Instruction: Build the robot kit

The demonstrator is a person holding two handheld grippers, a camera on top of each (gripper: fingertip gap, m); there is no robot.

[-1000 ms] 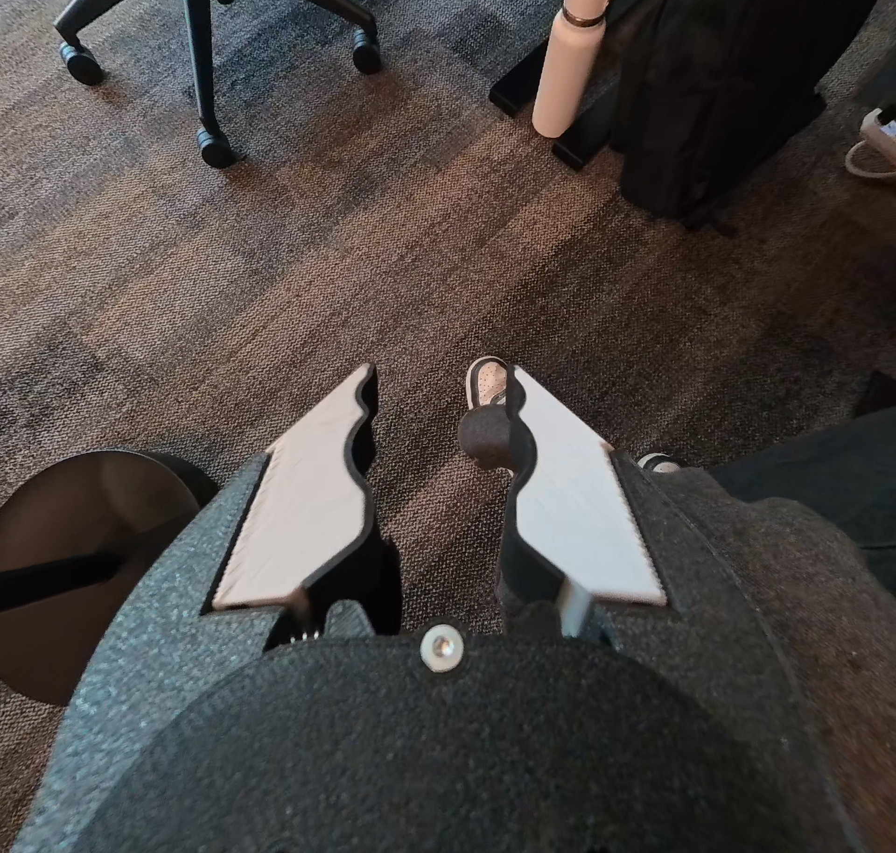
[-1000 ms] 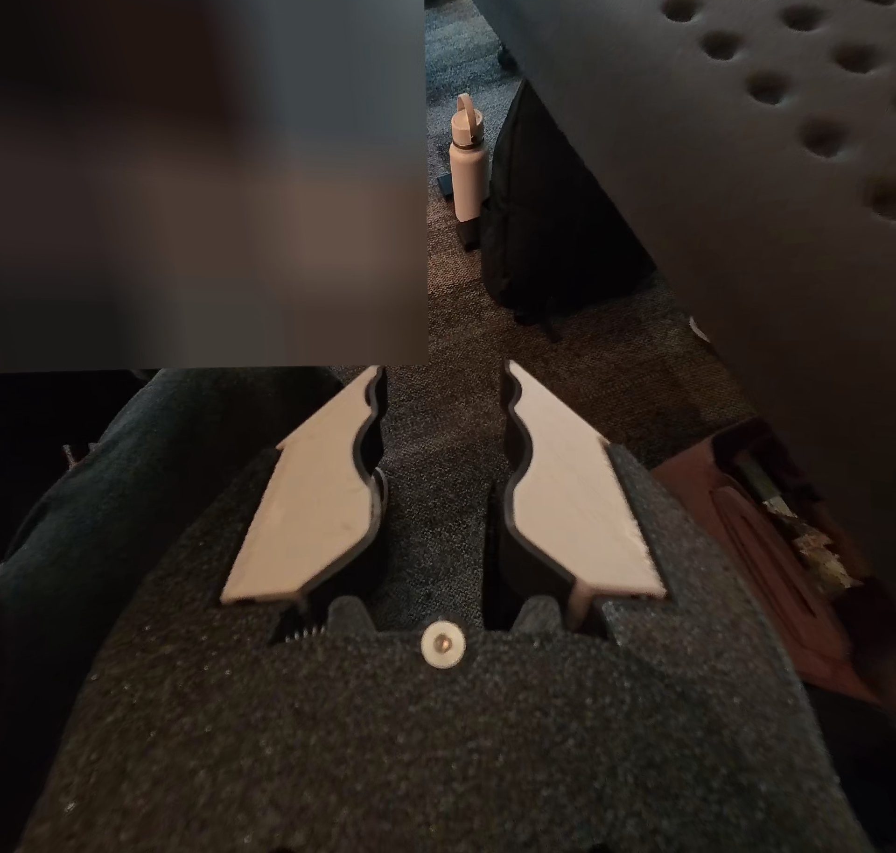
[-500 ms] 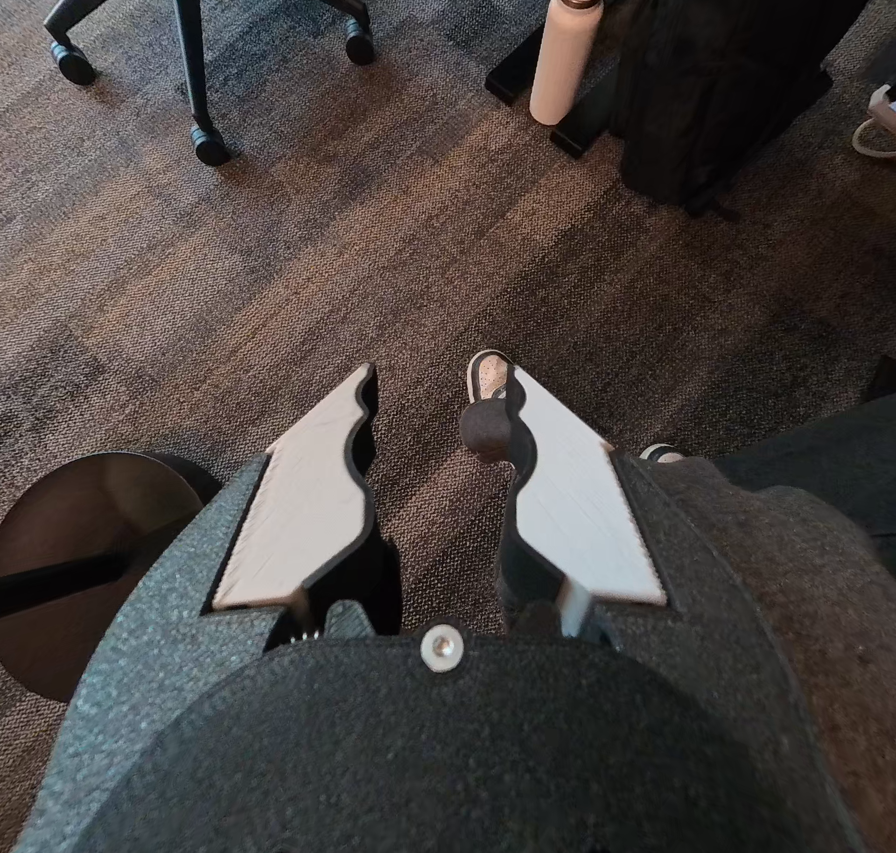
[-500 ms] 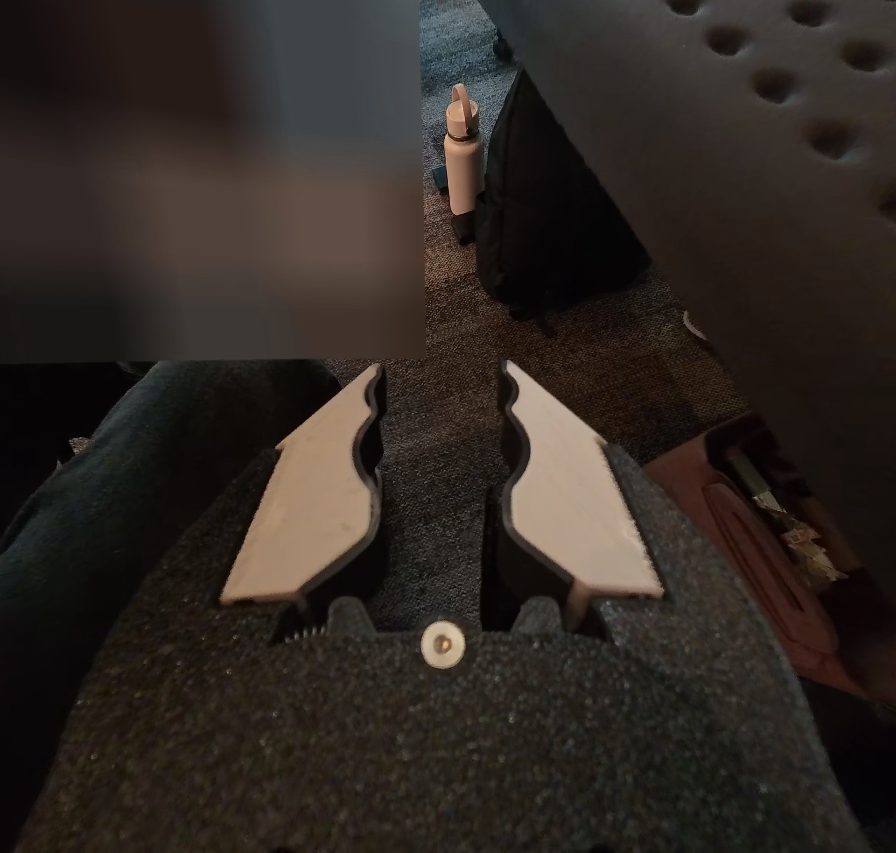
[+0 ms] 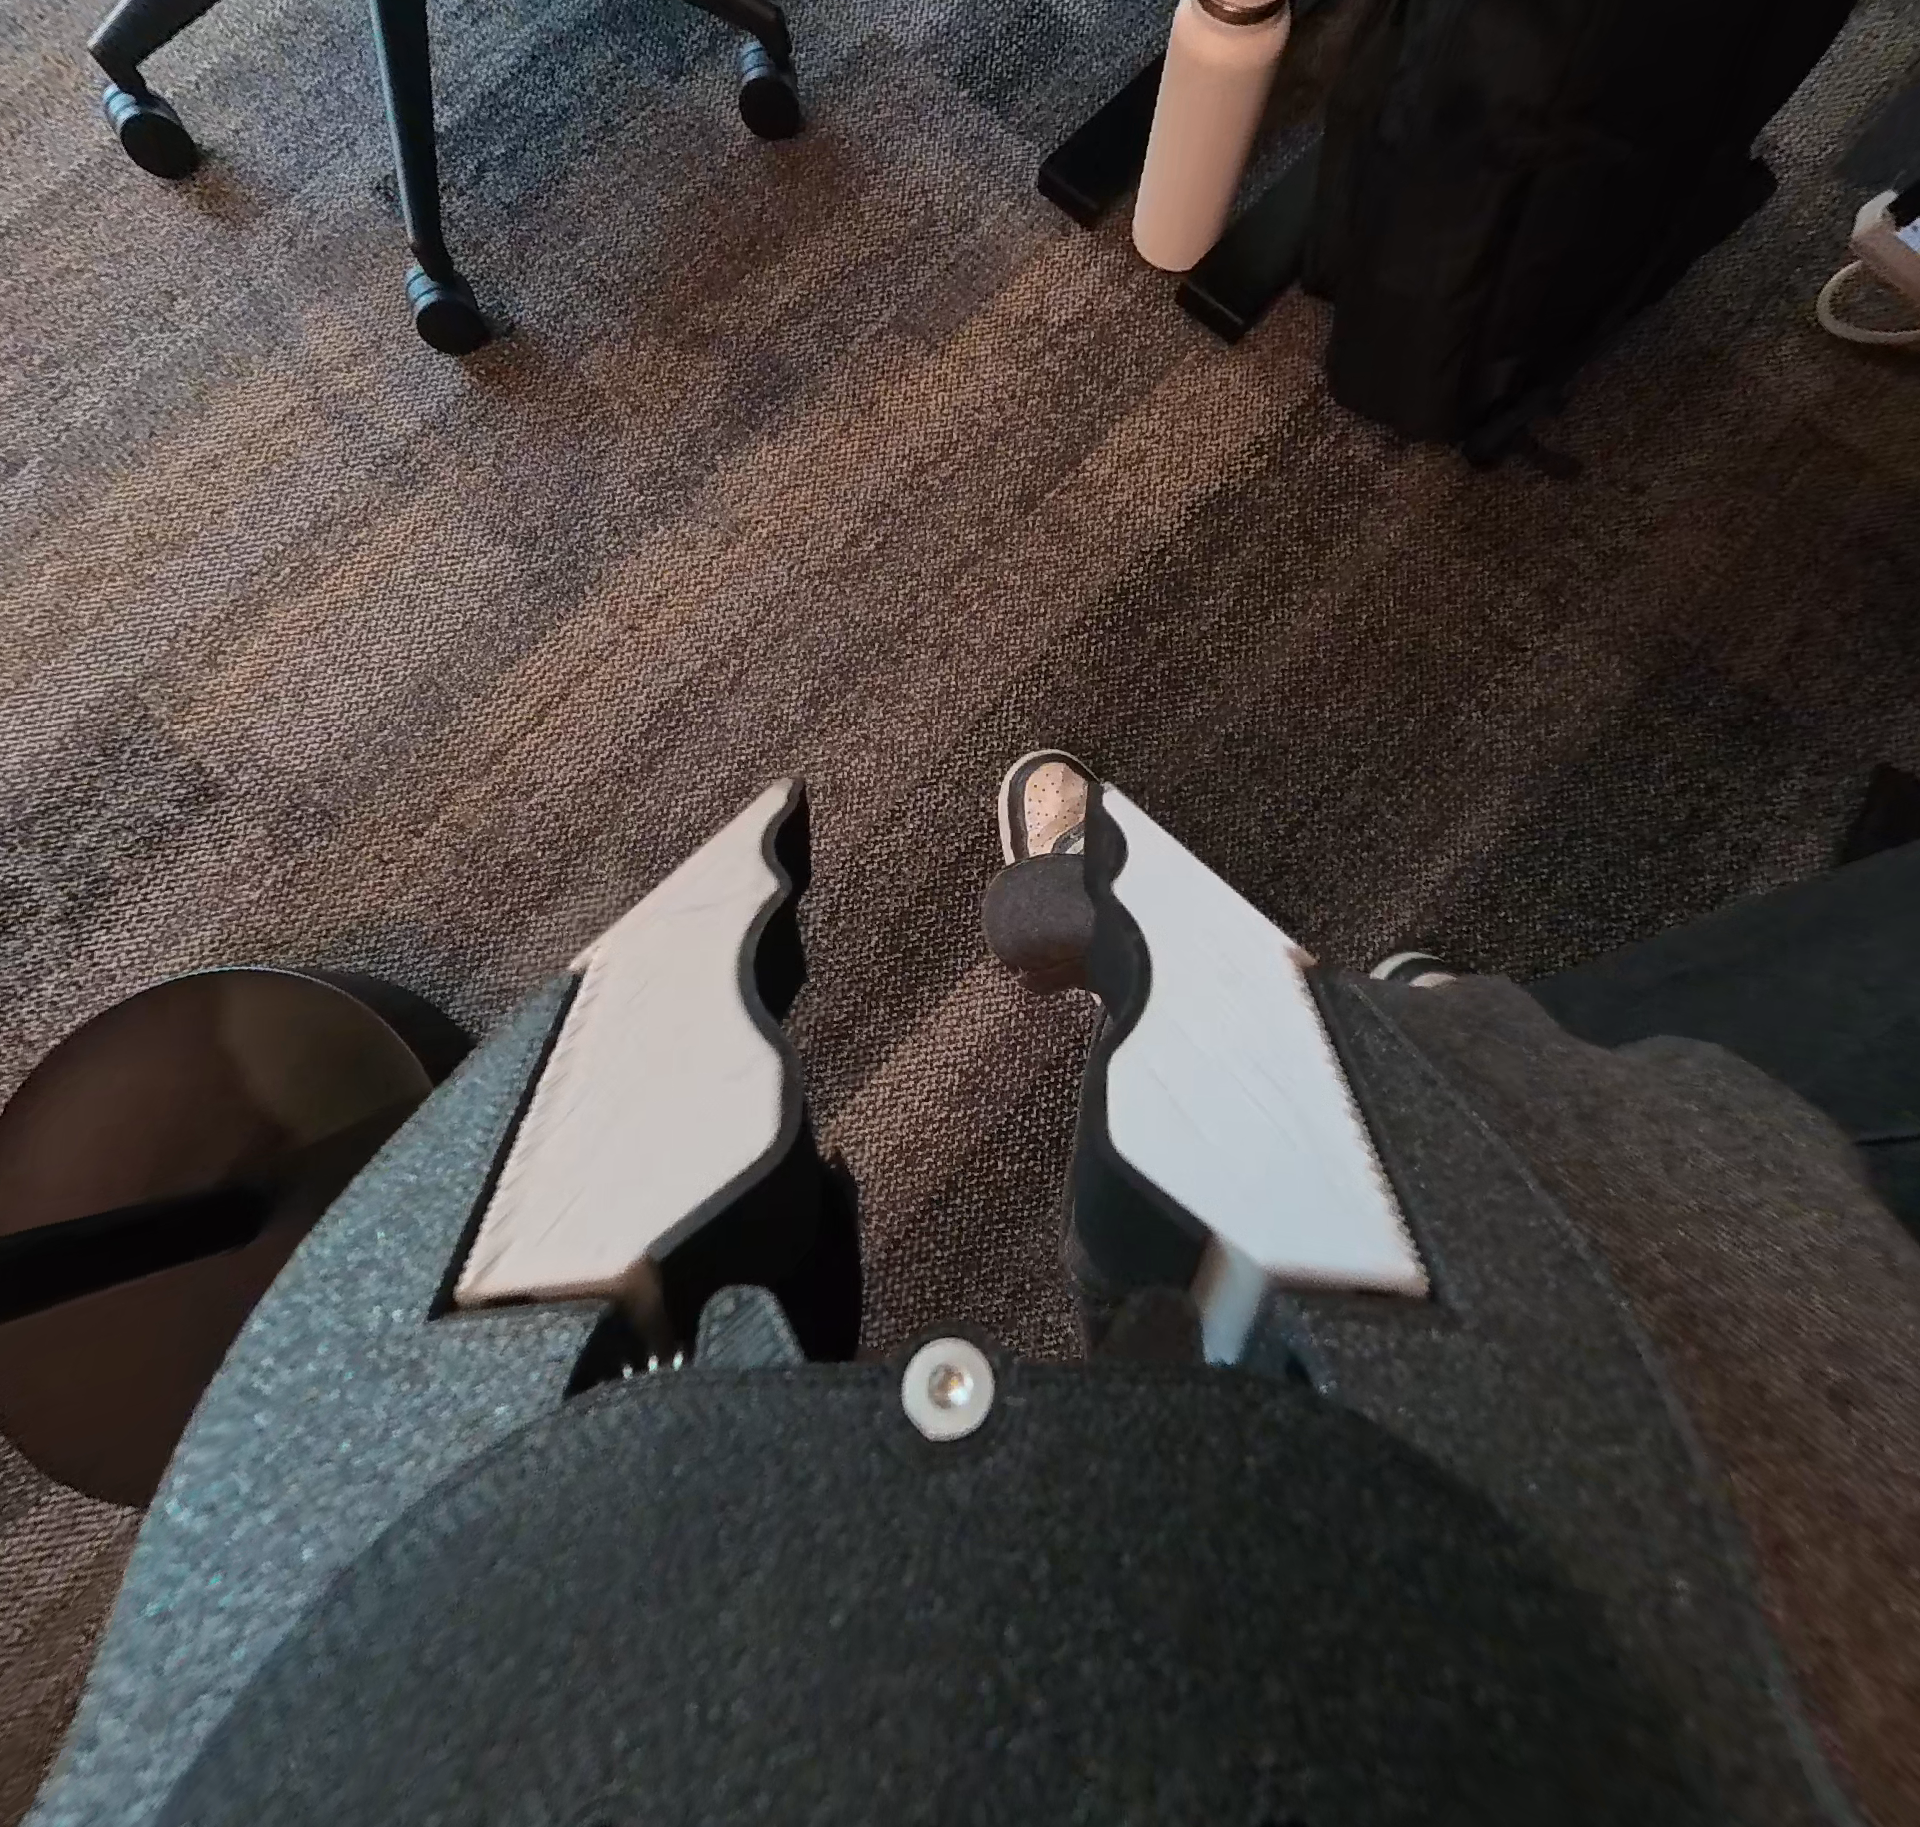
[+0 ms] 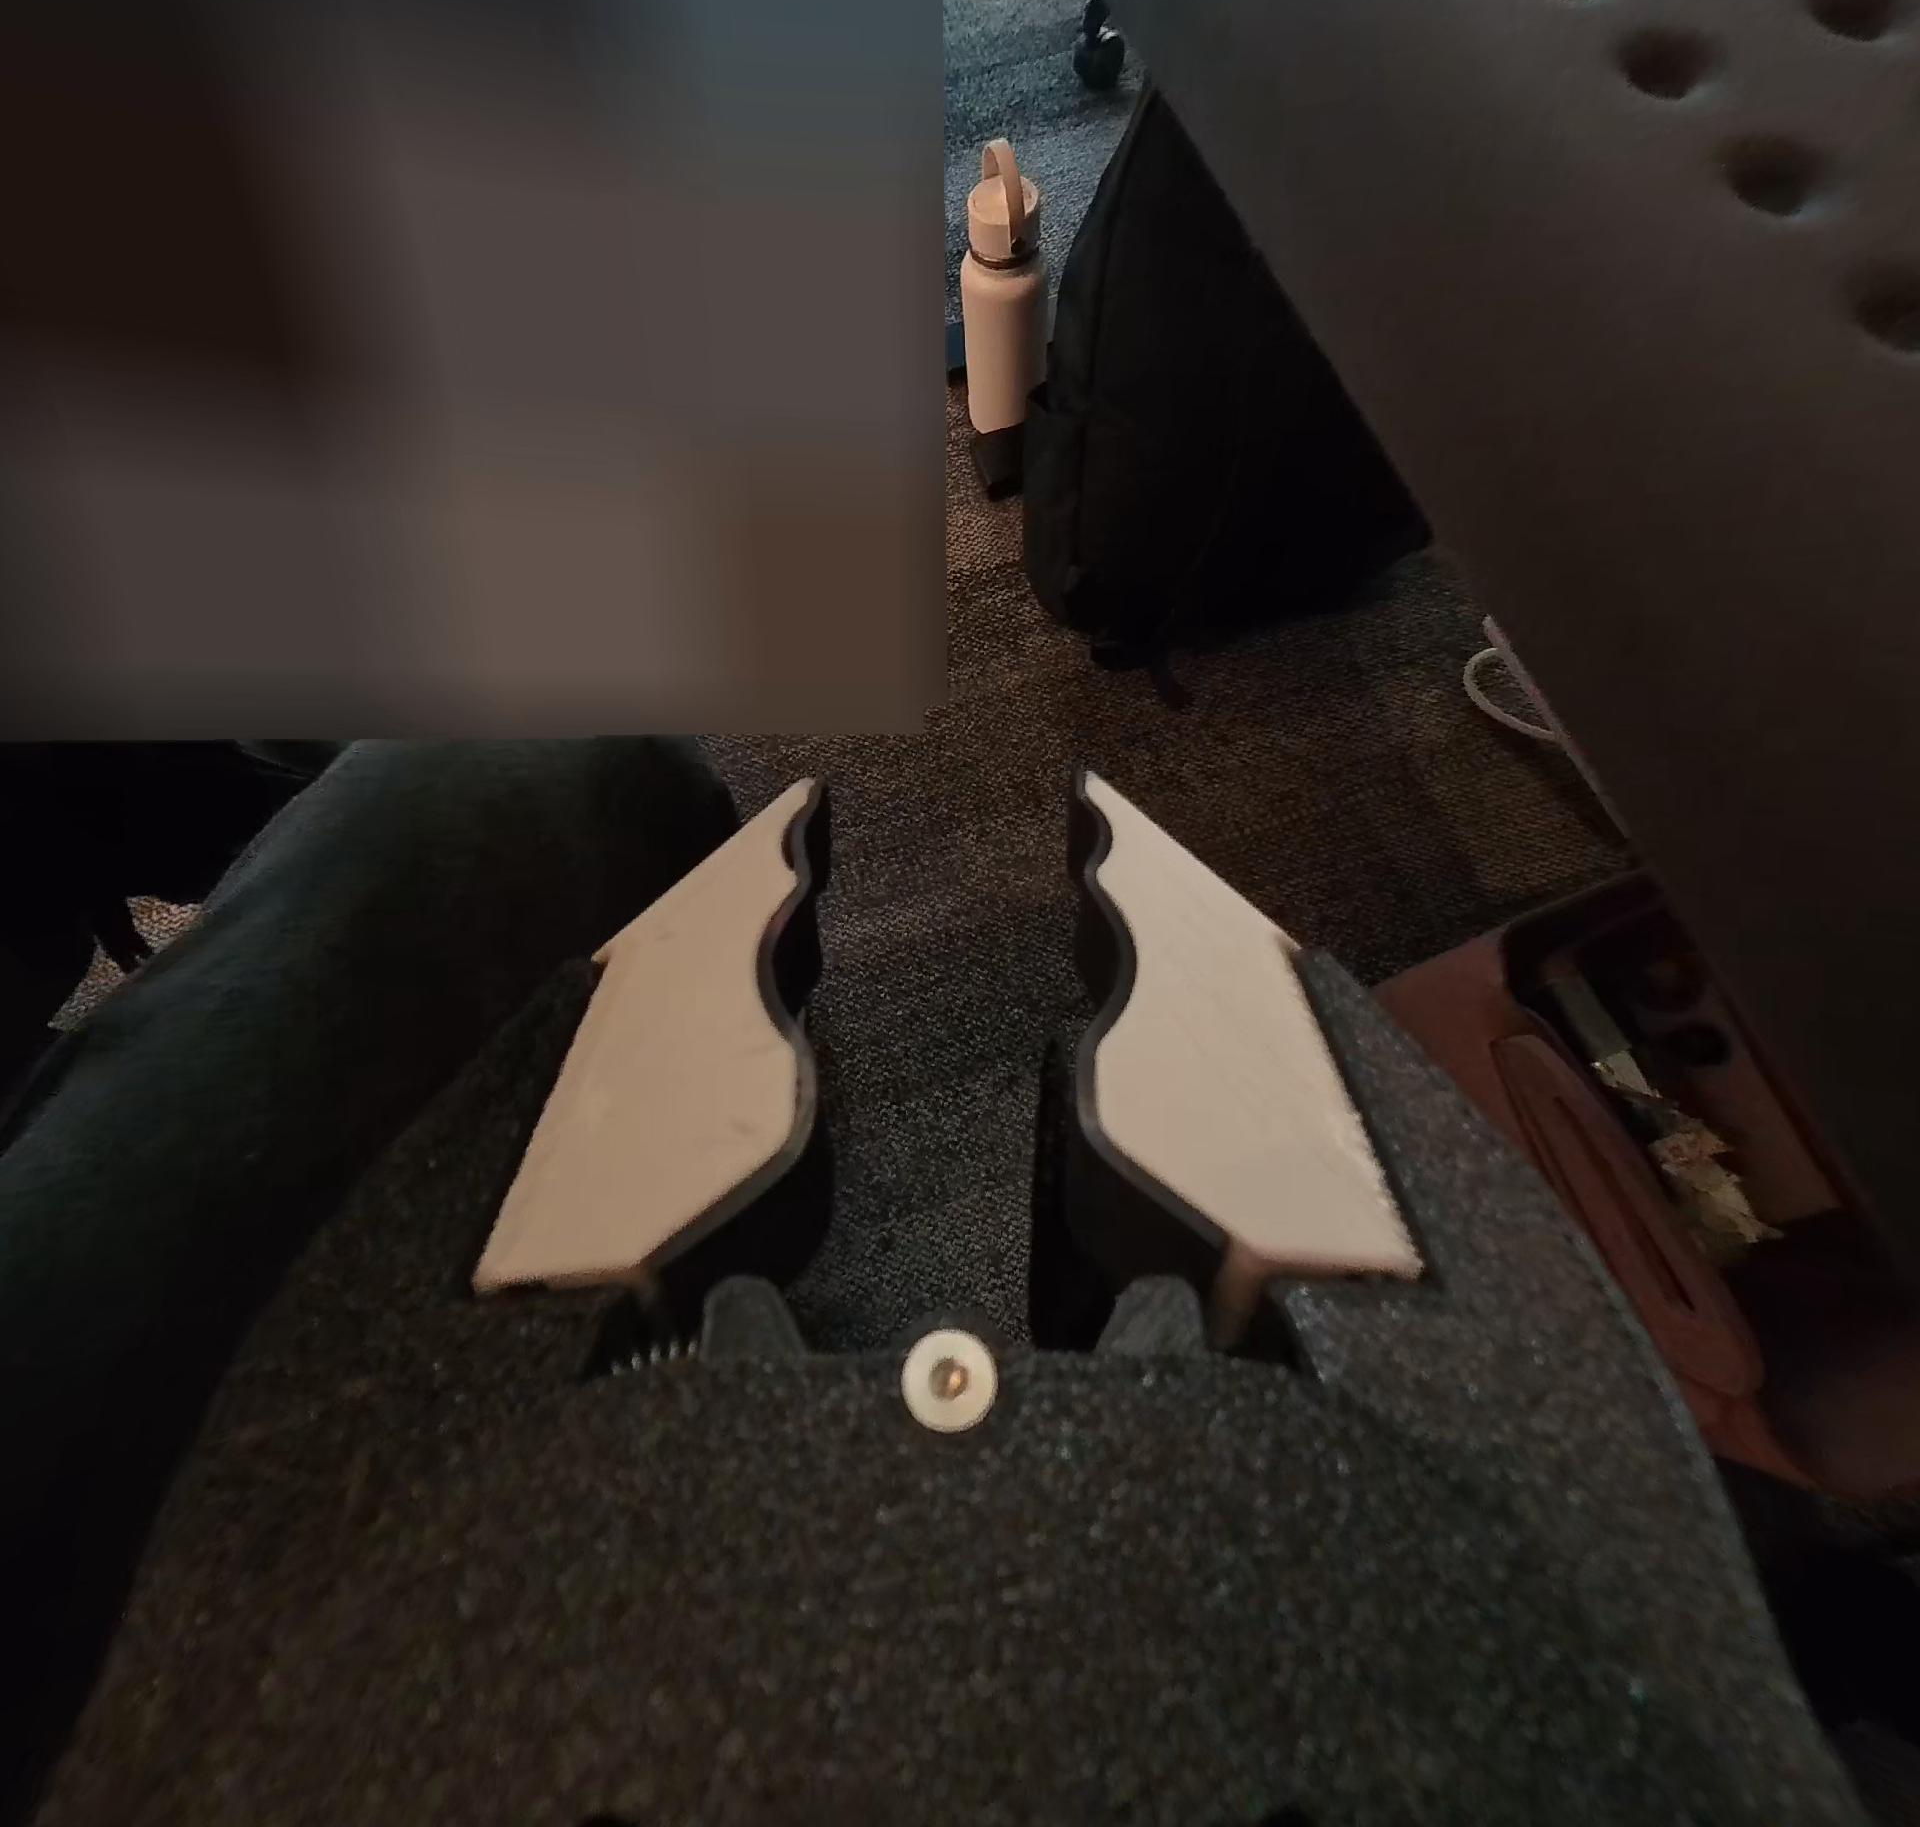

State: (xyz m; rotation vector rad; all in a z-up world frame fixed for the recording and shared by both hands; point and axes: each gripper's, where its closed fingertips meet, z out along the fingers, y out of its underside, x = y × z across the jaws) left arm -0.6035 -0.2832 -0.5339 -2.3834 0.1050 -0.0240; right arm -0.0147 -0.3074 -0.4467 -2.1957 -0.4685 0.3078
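Note:
My left gripper (image 5: pixel 945 801) is open and empty, held above a brown-grey carpet (image 5: pixel 727 551) and pointing down at it. A person's shoe (image 5: pixel 1044 806) and dark trouser leg (image 5: pixel 1039 920) show just by the right finger (image 5: pixel 1226 1050). My right gripper (image 6: pixel 951 801) is open and empty, held low over the carpet (image 6: pixel 1247 769) beside a dark-clothed leg (image 6: pixel 312 998) on the left. A grey padded panel with dimples (image 6: pixel 1610 323) slants close on the right.
A pale water bottle (image 5: pixel 1216 84) stands by a black backpack (image 5: pixel 1538 167); both also show in the right wrist view, bottle (image 6: pixel 1003 312) and backpack (image 6: pixel 1195 427). An office chair base with castors (image 5: pixel 416 63) stands far left. A round dark base (image 5: pixel 156 1206) lies left. A brown bin (image 6: pixel 1610 1154) sits right. The grippers' ends are close to 60 centimeters from one another.
Both views have shifted slightly: the bottle, backpack and chair have slid toward the top of the left view, and the padded panel looms larger in the right view. Both grippers stay open.

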